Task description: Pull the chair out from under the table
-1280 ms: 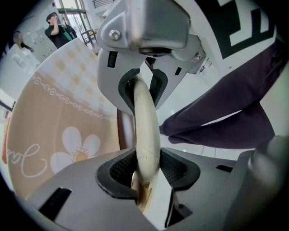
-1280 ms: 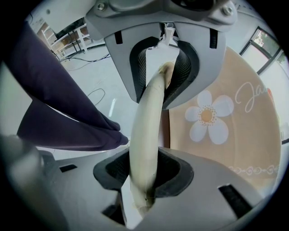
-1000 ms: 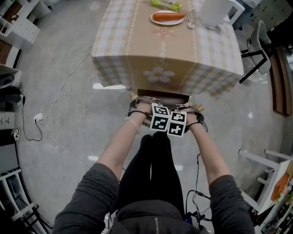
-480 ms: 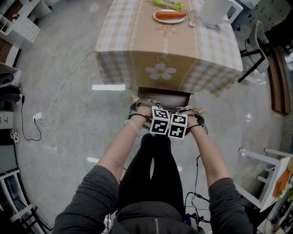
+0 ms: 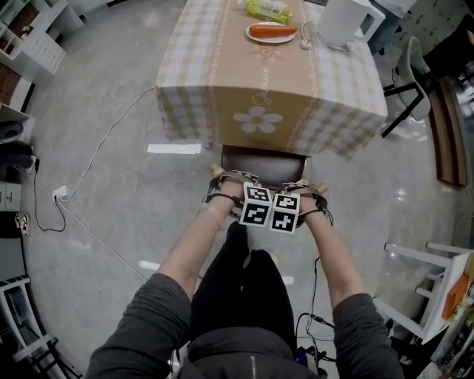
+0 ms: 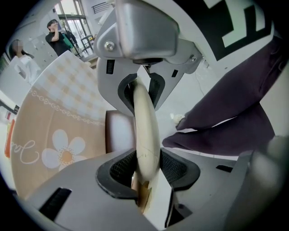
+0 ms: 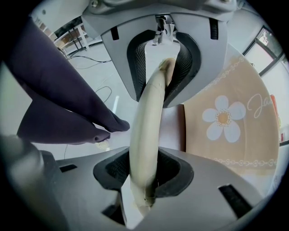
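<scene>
Cream top rail (image 6: 145, 122) of the chair (image 5: 264, 158) runs left to right; the left tongs (image 6: 146, 166) and right tongs (image 7: 144, 173) both clamp it, side by side. Its seat lies partly under the desk (image 5: 222, 74), on their far side, so I judge the pull goes straight to the near side.

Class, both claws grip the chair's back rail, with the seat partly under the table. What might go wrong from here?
1. The left claw and right claw pinch only the thin, rounded back rail; it may slip free mid-pull.
2. The tablecloth hangs over the seat; if it snags, the kettle could shift.
3. The person's legs stand close behind the back rail and may get bumped.
</scene>
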`<control>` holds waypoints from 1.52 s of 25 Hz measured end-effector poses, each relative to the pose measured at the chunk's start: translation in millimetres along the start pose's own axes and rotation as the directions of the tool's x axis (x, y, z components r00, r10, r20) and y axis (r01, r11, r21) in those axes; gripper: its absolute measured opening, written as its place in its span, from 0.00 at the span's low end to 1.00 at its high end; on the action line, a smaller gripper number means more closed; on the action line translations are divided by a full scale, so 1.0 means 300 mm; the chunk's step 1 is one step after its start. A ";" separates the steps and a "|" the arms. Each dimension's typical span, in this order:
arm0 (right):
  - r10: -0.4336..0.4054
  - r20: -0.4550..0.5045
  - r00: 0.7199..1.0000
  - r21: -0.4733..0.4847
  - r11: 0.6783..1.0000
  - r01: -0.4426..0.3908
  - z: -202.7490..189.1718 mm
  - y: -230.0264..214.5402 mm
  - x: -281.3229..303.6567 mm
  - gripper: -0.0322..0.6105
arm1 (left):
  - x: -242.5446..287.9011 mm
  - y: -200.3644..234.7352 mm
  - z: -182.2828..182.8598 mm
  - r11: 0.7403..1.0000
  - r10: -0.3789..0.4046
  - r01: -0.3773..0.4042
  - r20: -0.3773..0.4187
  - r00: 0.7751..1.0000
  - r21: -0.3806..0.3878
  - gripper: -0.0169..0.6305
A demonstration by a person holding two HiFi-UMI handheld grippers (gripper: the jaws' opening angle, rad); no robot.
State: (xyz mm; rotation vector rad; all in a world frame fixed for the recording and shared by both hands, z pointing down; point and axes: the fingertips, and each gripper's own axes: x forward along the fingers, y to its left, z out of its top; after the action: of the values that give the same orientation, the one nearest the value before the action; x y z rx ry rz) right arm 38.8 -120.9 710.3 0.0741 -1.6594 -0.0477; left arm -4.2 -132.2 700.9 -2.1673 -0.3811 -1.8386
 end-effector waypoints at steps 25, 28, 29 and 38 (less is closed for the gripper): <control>0.003 0.002 1.000 -0.024 1.000 -0.003 -0.014 0.203 -0.020 0.26 | 0.008 -0.188 0.085 1.000 -0.004 0.003 -0.035 0.999 -0.031 0.28; -0.001 -0.003 1.000 -0.029 1.000 0.001 -0.016 0.220 -0.023 0.26 | 0.006 -0.205 0.093 0.999 0.002 -0.003 -0.037 0.999 -0.035 0.28; -0.001 -0.003 1.000 -0.030 1.000 0.001 -0.016 0.230 -0.024 0.26 | 0.007 -0.214 0.096 0.999 0.001 -0.003 -0.038 0.999 -0.035 0.28; -0.005 -0.007 1.000 -0.035 0.999 0.005 -0.016 0.302 -0.030 0.26 | 0.006 -0.283 0.122 0.999 0.007 -0.008 -0.041 0.999 -0.032 0.28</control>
State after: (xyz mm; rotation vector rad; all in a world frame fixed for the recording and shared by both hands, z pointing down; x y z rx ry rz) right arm 42.5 -29.7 708.5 0.0518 -1.6511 -0.0800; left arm -2.0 -39.7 700.2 -2.1449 -0.3369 -1.8942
